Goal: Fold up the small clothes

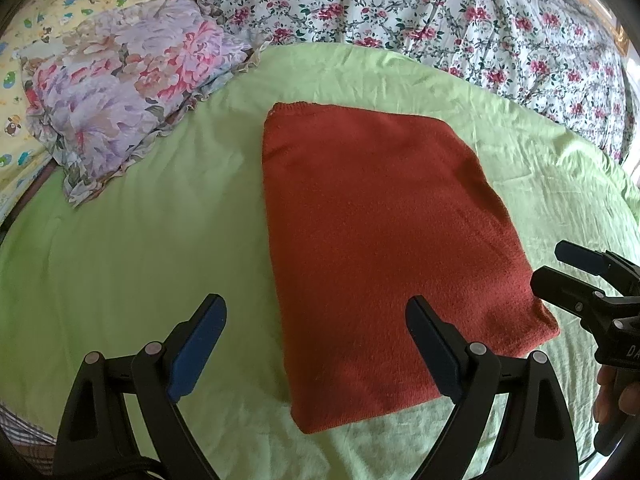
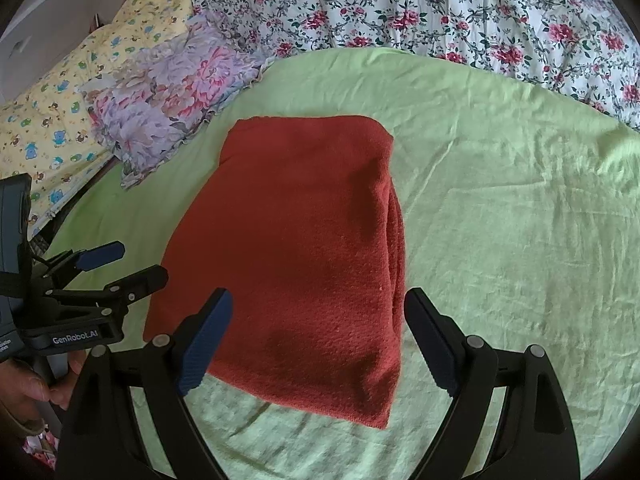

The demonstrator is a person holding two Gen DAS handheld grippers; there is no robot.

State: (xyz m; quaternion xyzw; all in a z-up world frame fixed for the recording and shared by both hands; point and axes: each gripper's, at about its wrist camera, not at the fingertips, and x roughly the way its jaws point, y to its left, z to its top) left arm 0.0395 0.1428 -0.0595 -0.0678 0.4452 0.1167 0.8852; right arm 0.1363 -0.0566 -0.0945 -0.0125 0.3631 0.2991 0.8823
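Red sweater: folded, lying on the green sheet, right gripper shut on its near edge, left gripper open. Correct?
Not quite. The right gripper is open too, its fingers spread above the red sweater and gripping nothing, as the right wrist view shows. The sweater does lie folded on the green sheet, and the left gripper is open.

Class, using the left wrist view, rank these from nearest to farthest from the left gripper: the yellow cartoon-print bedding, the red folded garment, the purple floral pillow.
1. The red folded garment, just ahead of the left gripper, under its right finger.
2. The purple floral pillow, farther back on the left.
3. The yellow cartoon-print bedding, behind the pillow at the far left.
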